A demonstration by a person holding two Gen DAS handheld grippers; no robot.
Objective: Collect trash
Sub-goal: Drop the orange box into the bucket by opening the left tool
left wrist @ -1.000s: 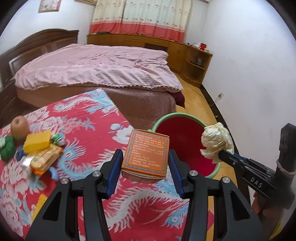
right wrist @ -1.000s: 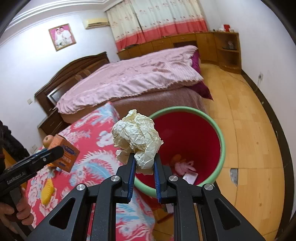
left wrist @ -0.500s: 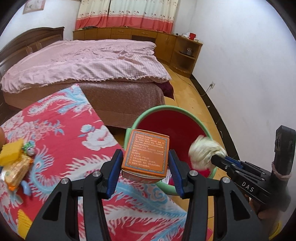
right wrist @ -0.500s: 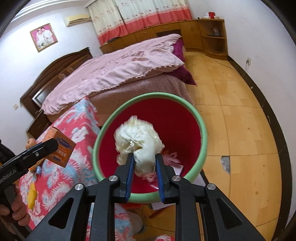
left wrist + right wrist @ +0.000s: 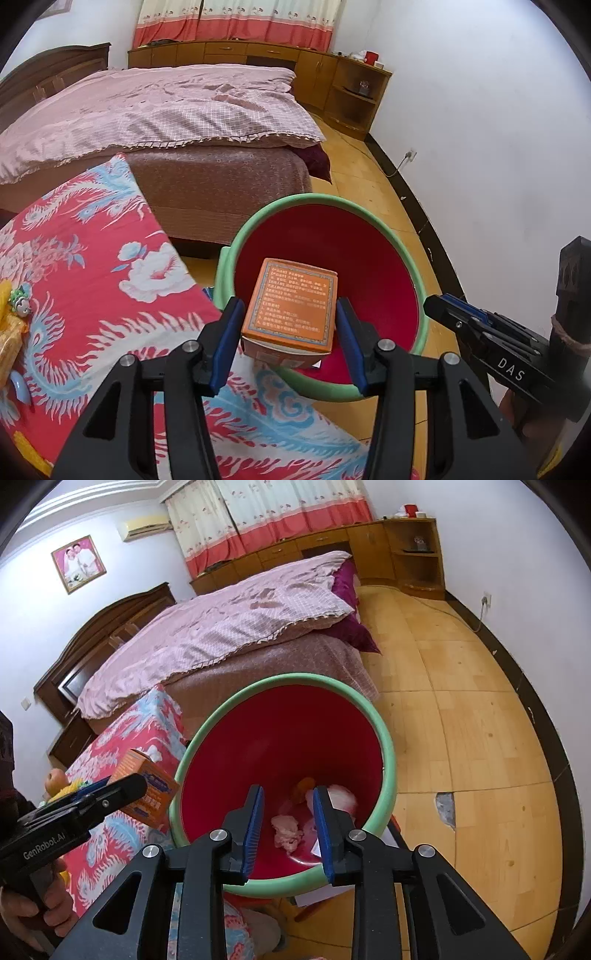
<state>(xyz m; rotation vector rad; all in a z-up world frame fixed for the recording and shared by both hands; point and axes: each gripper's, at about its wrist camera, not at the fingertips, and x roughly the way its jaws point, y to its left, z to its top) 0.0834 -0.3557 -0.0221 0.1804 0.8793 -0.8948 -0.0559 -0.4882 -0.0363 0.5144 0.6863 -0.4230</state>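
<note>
Both grippers moved over bin (image 5: 388,753), right gripper (image 5: 288,823) opening, paper wad dropped, left gripper (image 5: 286,332) pinching box (image 5: 295,302).

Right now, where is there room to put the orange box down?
The red bin has bare floor on its near-left side; crumpled paper crowds the middle and right. The phoenix cloth lies bare beside the bin; its far-left edge holds toys.

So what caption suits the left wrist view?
Left claw holds an orange box over the red bin.
</note>
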